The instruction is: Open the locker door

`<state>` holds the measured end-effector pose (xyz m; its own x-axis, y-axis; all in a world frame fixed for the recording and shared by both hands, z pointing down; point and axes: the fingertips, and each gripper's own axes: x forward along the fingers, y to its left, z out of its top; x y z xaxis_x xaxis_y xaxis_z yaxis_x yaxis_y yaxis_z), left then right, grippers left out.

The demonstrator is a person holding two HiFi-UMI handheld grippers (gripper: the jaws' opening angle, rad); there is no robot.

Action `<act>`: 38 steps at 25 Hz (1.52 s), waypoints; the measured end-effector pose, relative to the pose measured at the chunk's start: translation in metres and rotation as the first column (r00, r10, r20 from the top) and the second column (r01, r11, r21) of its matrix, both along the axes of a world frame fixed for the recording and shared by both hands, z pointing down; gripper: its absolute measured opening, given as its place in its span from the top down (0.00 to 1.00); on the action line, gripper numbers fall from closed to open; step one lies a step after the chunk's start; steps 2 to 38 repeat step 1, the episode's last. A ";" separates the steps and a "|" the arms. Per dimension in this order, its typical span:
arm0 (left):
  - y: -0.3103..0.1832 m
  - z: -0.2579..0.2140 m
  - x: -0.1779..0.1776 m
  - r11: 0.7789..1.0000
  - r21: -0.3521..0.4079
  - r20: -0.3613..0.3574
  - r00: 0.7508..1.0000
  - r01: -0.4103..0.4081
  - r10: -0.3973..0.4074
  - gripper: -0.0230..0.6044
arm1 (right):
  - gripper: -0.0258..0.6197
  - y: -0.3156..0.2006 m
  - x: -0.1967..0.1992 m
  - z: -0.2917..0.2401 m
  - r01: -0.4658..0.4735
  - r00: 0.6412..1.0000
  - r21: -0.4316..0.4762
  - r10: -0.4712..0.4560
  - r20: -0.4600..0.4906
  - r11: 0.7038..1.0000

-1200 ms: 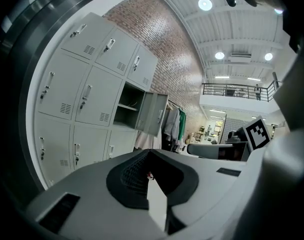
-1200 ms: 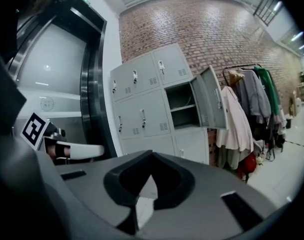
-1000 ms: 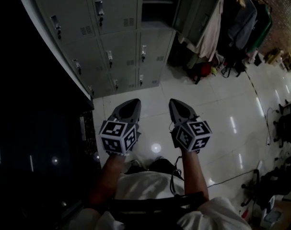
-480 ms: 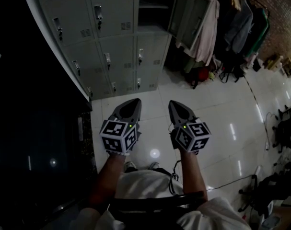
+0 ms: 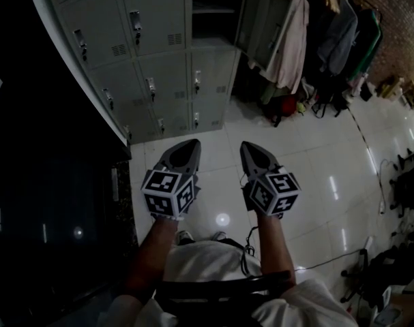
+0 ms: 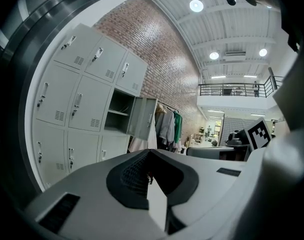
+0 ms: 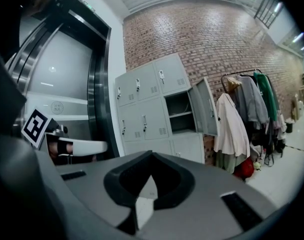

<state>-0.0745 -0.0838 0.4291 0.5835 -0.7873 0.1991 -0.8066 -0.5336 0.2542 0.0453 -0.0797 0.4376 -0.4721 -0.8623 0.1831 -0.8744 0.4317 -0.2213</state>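
- My left claw [image 5: 188,145] is closed, its 2 jaws meeting at the tip, and it grips nothing; the left gripper view [image 6: 149,152] shows only a dark hollow behind the joined tips.
- My right claw [image 5: 248,145] is closed in the same way and is also empty, as the right gripper view [image 7: 152,154] shows.
- In the head view I hold both claws side by side above the glossy white floor [image 5: 316,162], tips pointing toward the lockers, each marker cube just ahead of my wrist.
- The grey locker bank [image 5: 152,53] stands ahead and to my left, well apart from both claws; neither claw touches it.
- The bank has 3 columns of doors, most of them shut, each with a small handle and a vent slot.
- 1 locker door [image 5: 261,20] in the right-hand column already stands open, swung out to the right; it shows too in the left gripper view [image 6: 141,117] and the right gripper view [image 7: 204,106].
- Its open compartment [image 7: 179,109] sits 1 row below the top and has a shelf inside.
- A pale garment [image 5: 292,43] hangs just beside that open door.
- More coats hang on a clothes rack [image 5: 346,26] to the right, against a brick wall [image 7: 212,39].
- A dark metal door frame [image 7: 99,84] stands left of the lockers.
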 end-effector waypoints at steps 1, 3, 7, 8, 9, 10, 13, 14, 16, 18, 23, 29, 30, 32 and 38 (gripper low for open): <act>0.000 -0.001 0.001 1.000 0.001 0.001 1.000 0.001 -0.001 0.97 | 0.96 0.000 0.001 -0.001 0.002 1.000 0.002 -0.002 -0.002 1.000; 0.000 -0.001 0.001 1.000 0.001 0.001 1.000 0.001 -0.001 0.97 | 0.96 0.000 0.001 -0.001 0.002 1.000 0.002 -0.002 -0.002 1.000; 0.000 -0.001 0.001 1.000 0.001 0.001 1.000 0.001 -0.001 0.97 | 0.96 0.000 0.001 -0.001 0.002 1.000 0.002 -0.002 -0.002 1.000; 0.000 -0.001 0.001 1.000 0.001 0.001 1.000 0.001 -0.001 0.97 | 0.96 0.000 0.001 -0.001 0.002 1.000 0.002 -0.002 -0.002 1.000; 0.000 -0.001 0.001 1.000 0.001 0.001 1.000 0.001 -0.001 0.97 | 0.96 0.000 0.001 -0.001 0.002 1.000 0.002 -0.002 -0.002 1.000; 0.000 -0.001 0.001 1.000 0.001 0.001 1.000 0.001 -0.001 0.97 | 0.96 0.000 0.001 -0.001 0.002 1.000 0.002 -0.002 -0.002 1.000; 0.000 -0.001 0.001 1.000 0.001 0.001 1.000 0.001 -0.001 0.97 | 0.96 0.000 0.001 -0.001 0.002 1.000 0.002 -0.002 -0.002 1.000; 0.000 -0.001 0.001 1.000 0.001 0.001 1.000 0.001 -0.001 0.97 | 0.96 0.000 0.001 -0.001 0.002 1.000 0.002 -0.002 -0.002 1.000; 0.000 -0.001 0.001 1.000 0.001 0.001 1.000 0.001 -0.001 0.97 | 0.96 0.000 0.001 -0.001 0.002 1.000 0.002 -0.002 -0.002 1.000; 0.000 -0.001 0.001 1.000 0.001 0.001 1.000 0.001 -0.001 0.97 | 0.96 0.000 0.001 -0.001 0.002 1.000 0.002 -0.002 -0.002 1.000; 0.000 -0.001 0.001 1.000 0.001 0.001 1.000 0.001 -0.001 0.97 | 0.96 0.000 0.001 -0.001 0.002 1.000 0.002 -0.002 -0.002 1.000; 0.000 -0.001 0.001 1.000 0.001 0.001 1.000 0.001 -0.001 0.97 | 0.96 0.000 0.001 -0.001 0.002 1.000 0.002 -0.002 -0.002 1.000; 0.000 -0.001 0.001 1.000 0.001 0.001 1.000 0.001 -0.001 0.97 | 0.96 0.000 0.001 -0.001 0.002 1.000 0.002 -0.002 -0.002 1.000; 0.000 -0.001 0.001 1.000 0.001 0.001 1.000 0.001 -0.001 0.97 | 0.96 0.000 0.001 -0.001 0.002 1.000 0.002 -0.002 -0.002 1.000; 0.000 -0.001 0.001 1.000 0.001 0.001 1.000 0.001 -0.001 0.97 | 0.96 0.000 0.001 -0.001 0.002 1.000 0.002 -0.002 -0.002 1.000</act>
